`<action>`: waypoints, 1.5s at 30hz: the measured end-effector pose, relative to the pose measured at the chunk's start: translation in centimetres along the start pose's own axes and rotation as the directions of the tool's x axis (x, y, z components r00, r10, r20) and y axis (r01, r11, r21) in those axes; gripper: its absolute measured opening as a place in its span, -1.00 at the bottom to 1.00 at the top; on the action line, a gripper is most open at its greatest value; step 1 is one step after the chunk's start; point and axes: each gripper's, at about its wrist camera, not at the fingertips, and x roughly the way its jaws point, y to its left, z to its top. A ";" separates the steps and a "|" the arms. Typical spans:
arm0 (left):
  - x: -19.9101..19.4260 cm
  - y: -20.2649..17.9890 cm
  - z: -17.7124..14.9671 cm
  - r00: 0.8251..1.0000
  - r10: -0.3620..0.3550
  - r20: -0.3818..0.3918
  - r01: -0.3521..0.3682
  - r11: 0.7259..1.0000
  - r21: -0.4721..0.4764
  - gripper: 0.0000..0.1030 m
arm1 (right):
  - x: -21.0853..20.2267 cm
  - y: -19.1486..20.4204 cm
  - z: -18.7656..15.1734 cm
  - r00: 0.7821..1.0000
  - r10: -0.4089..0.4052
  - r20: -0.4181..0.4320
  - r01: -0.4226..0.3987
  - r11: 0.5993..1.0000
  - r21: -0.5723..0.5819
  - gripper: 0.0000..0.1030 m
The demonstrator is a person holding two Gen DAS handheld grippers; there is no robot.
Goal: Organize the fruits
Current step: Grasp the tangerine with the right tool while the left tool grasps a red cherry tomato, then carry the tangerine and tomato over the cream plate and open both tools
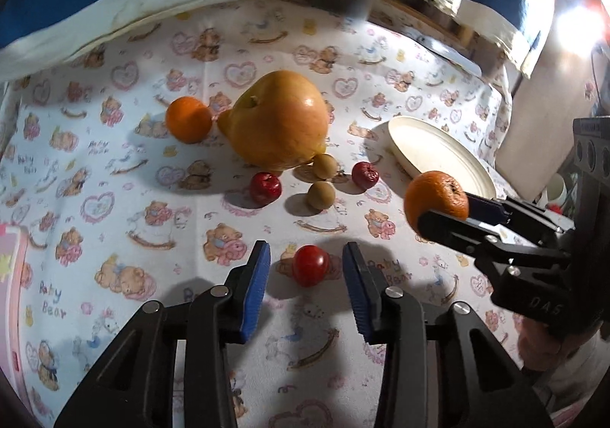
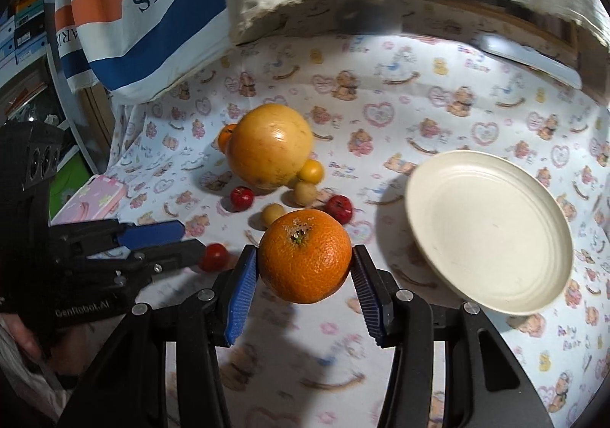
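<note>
While the right gripper (image 2: 304,267) clamps the orange (image 2: 304,255), the plate (image 2: 492,233) lies right of it; left gripper (image 1: 307,267) gapes wide around a tomato (image 1: 310,264).

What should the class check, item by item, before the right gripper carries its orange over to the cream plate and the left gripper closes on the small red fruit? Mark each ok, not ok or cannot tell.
1. The right gripper holds the orange between both pads: ok.
2. The orange is lifted off the cloth: ok, a shadow lies below it.
3. The plate has room for fruit: ok, nothing lies on it.
4. The plate lies flat: not ok, it looks tilted, with one edge raised.
5. The left gripper is open around the small red fruit: ok, pads on both sides, apart from it.
6. The grip is firm enough for the move: cannot tell.
</note>
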 end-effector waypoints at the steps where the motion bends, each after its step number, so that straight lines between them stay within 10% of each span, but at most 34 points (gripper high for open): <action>1: 0.1 -0.3 0.0 1.000 0.003 -0.001 -0.003 1.000 0.013 -0.26 | -0.2 -0.4 -0.1 1.000 -0.011 0.004 0.011 1.000 0.005 -0.01; 18: 1.6 -0.8 0.0 0.998 0.046 -0.041 -0.045 0.998 0.033 -0.64 | -4.1 -2.8 -0.9 0.995 -0.072 0.074 0.068 0.996 0.060 -0.01; 30: -2.1 -4.7 3.0 0.991 0.099 0.086 -0.107 0.991 0.084 -0.64 | -9.0 -5.5 0.7 0.966 -0.155 0.208 0.151 0.988 0.035 -0.01; 45: 1.4 -12.8 9.3 0.994 -0.033 0.106 0.016 0.987 0.157 -0.64 | -11.1 -11.7 4.3 0.923 -0.241 0.301 0.207 0.968 0.139 -0.01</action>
